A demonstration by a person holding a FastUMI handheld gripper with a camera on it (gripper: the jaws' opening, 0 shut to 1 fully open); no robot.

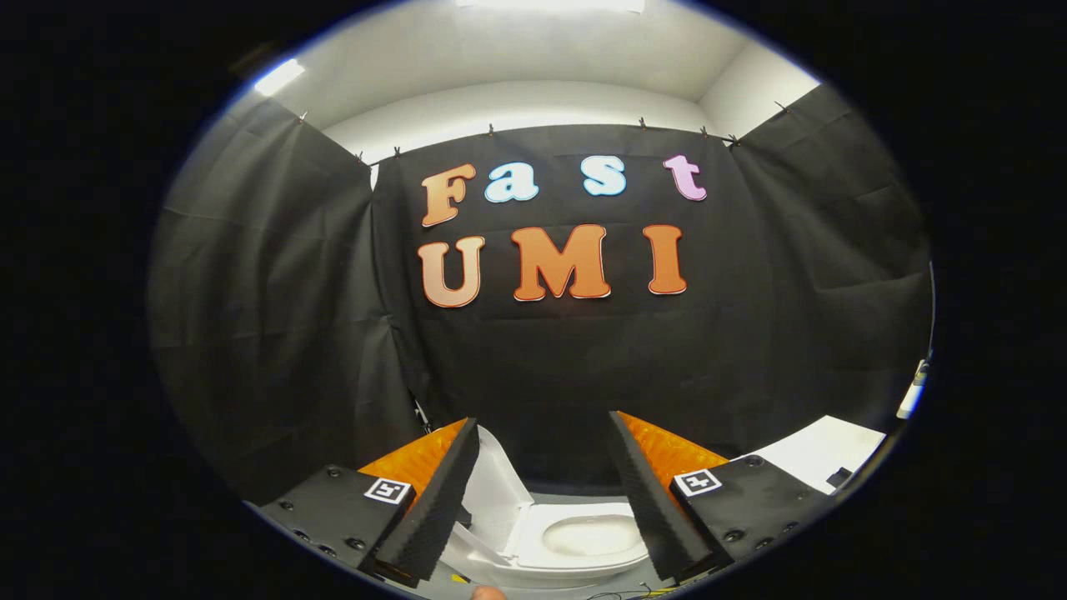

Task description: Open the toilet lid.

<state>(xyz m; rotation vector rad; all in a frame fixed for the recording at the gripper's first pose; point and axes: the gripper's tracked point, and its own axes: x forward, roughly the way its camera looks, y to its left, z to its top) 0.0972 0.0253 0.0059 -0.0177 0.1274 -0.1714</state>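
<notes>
A white toilet [583, 537] sits low down, below and beyond my fingers, seen between them. Its lid [496, 487] stands raised and tilted back on the left side, close by my left finger [442, 500]. The seat ring and bowl [596, 533] lie exposed. My gripper [543, 429] is open, held above the toilet, with nothing between its fingers. The right finger [646, 500] covers the bowl's right edge.
Black cloth walls close the booth ahead and on both sides. A white surface [821, 450] lies to the right of the toilet, with a small dark item [838, 477] on it. A fingertip [488, 593] shows at the very bottom. Thin cables [621, 595] run on the floor.
</notes>
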